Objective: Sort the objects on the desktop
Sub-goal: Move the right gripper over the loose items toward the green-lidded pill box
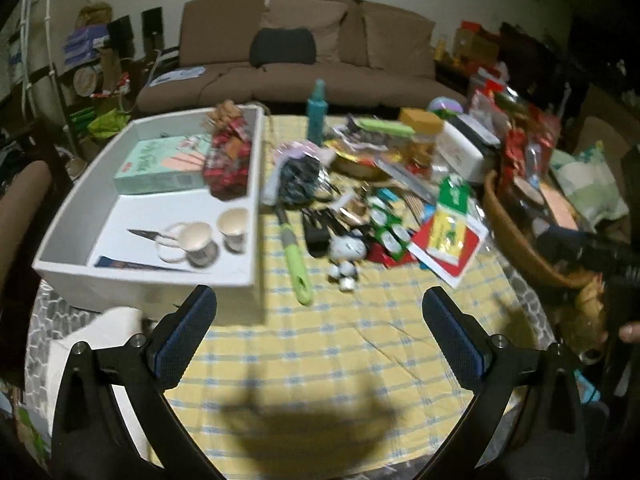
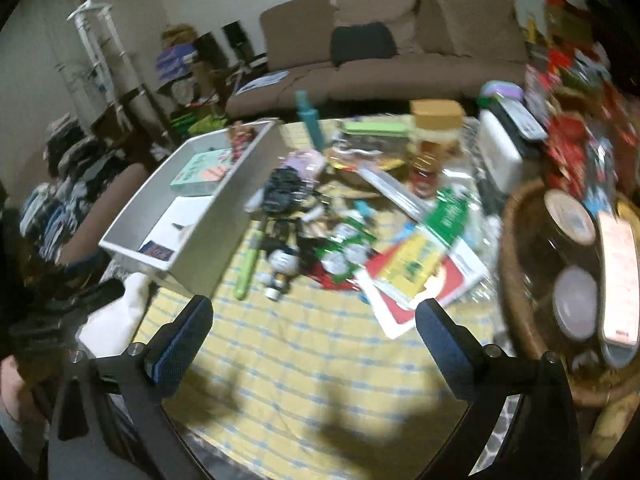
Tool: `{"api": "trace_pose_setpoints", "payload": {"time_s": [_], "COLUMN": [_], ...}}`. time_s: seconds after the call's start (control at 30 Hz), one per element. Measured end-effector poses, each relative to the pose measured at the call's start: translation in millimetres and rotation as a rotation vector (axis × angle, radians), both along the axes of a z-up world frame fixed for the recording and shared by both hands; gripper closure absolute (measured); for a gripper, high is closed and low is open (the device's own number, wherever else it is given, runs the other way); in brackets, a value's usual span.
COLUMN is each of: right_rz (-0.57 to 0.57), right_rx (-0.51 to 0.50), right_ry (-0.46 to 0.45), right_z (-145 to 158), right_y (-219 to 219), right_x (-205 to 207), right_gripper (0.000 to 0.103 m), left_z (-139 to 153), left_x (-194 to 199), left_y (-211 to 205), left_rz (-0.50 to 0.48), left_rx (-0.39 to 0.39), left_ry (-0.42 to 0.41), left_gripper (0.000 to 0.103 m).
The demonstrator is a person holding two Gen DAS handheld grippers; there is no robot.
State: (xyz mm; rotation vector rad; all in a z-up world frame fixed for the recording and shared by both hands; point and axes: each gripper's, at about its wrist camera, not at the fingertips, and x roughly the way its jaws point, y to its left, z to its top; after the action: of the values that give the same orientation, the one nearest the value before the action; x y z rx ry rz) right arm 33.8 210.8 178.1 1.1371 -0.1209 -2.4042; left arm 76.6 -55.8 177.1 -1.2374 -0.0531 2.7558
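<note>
A white tray (image 1: 256, 184) stands at the left of the table and holds a mint-green box (image 1: 160, 166), a red snack bag (image 1: 230, 164), scissors (image 1: 160, 236) and two small cups (image 1: 232, 226). A heap of loose objects lies to its right: a green-handled tool (image 1: 296, 264), a white cat figure (image 1: 346, 250), green sachets (image 1: 386, 226) and a red and yellow packet (image 1: 448, 240). My left gripper (image 1: 320, 304) is open and empty above the yellow checked cloth, near the tray's front corner. My right gripper (image 2: 314, 314) is open and empty, in front of the heap (image 2: 344, 216).
A wicker basket (image 2: 516, 280) full of containers sits at the right edge. A teal bottle (image 1: 318, 112), a jar with an orange lid (image 1: 420, 136) and a white box (image 1: 460, 152) stand at the back. White cloth (image 1: 108, 328) lies by the tray. A brown sofa (image 1: 304, 60) is behind.
</note>
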Motion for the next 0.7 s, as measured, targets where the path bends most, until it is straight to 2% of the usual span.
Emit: {"api": "trace_pose_setpoints", "payload": {"time_s": [0.17,0.37,0.5,0.6,0.7], "right_rz": [-0.064,-0.089,-0.106,-0.129,-0.140], "right_rx": [-0.063,-0.075,-0.041,-0.056,-0.078], "right_ry": [-0.002,-0.009,-0.034,-0.084,-0.113], "right_z": [-6.2,-13.6,-29.0,-42.0,-46.7], "right_y": [36.4,46.3,46.0,48.2,47.5], "right_x": [-1.5,-10.4,-31.4,-55.3,-79.9], "right_gripper": [0.000,0.000,0.001,0.001,0.003], "left_z": [-26.5,-57.7,-71.1,-77.8,-79.7], "left_x": [0.4,-16.8,-28.8,-38.6,-50.7], "left_y": [27.8,47.2,57.0,64.6,68.5], "left_rz": [-0.054,-0.126,-0.199,-0.244,-0.260], "left_rx": [-0.018,0.008,0.016,0.011,0.055], "left_ry": [-0.017,-0.068,-0.099,-0.107,-0.115], "left_gripper": [0.000,0.001,0.001,0.001,0.001]}}
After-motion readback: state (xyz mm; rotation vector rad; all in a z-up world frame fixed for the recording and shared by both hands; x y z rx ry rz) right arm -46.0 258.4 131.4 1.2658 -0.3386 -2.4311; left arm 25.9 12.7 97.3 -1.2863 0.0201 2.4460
